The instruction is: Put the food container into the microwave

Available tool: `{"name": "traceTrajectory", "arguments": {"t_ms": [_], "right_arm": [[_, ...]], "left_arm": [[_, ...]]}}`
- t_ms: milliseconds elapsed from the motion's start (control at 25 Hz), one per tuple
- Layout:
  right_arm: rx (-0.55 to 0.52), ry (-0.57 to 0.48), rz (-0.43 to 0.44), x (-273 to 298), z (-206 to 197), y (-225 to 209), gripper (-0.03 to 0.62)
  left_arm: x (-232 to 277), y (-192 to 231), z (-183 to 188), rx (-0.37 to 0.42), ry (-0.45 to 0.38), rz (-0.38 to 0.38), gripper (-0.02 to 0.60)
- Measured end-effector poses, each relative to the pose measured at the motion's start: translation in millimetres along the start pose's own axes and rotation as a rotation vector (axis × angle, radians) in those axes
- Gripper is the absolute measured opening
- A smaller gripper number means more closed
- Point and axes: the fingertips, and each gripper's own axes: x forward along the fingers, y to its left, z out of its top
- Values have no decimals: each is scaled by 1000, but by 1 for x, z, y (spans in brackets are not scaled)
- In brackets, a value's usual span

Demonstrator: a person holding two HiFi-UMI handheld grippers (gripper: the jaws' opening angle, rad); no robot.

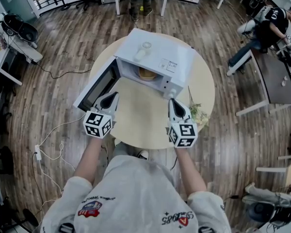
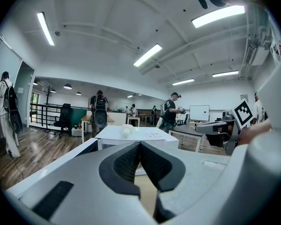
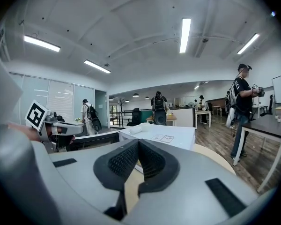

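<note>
Biggest thing first: the round table carries a white microwave, with its door swung wide open toward the left. The food container looks to be inside the cavity already. It's just a tan shape in there, can't make out more.

Both tools are empty and pinched fully together. The left tool hovers just beside the inner face of the open door, and the right tool is near the microwave's front right corner. Neither seems to touch anything.

My read is that the placing is basically done and the door is what's left. I'd bring the left tool round to the door's outer face near the free edge, then sweep it in an arc about the hinge — a straight shove could slide the microwave across the table. Keep the right tool out of the opening so it doesn't get caught.
</note>
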Motion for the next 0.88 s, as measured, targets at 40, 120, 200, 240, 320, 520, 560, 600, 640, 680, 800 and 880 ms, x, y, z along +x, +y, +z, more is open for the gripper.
{"name": "traceTrajectory", "arguments": {"t_ms": [40, 120, 200, 240, 320, 520, 560, 600, 640, 680, 800, 880], "right_arm": [[0, 0, 3, 1, -1, 0, 5], [1, 0, 7, 4, -4, -1, 5], [3, 1, 7, 5, -5, -1, 5], [4, 1, 8, 5, -4, -1, 5], [8, -3, 10, 4, -2, -2, 5], [13, -6, 20, 5, -1, -2, 5], [13, -7, 21, 6, -1, -2, 5], [13, -8, 22, 6, -1, -1, 5], [13, -9, 22, 7, -1, -1, 5], [12, -8, 22, 7, -1, 0, 5], [12, -4, 24, 7, -3, 2, 5], [12, -1, 28, 7, -4, 4, 5]], "left_arm": [[1, 0, -2, -1, 2, 0, 5], [4, 0, -6, -2, 6, -1, 5], [6, 0, -7, -4, 7, -2, 5], [7, 0, -7, -4, 7, -3, 5], [8, -1, -6, -4, 6, -4, 5], [10, -1, -4, 2, 7, -7, 5], [11, -1, -4, 3, 8, -7, 5], [11, 0, -4, 4, 9, -7, 5], [12, 0, -4, 6, 10, -8, 5], [12, 0, -4, 7, 11, -9, 5], [11, 1, -5, 4, 11, -10, 5], [10, 1, -5, 1, 11, -11, 5]]}}
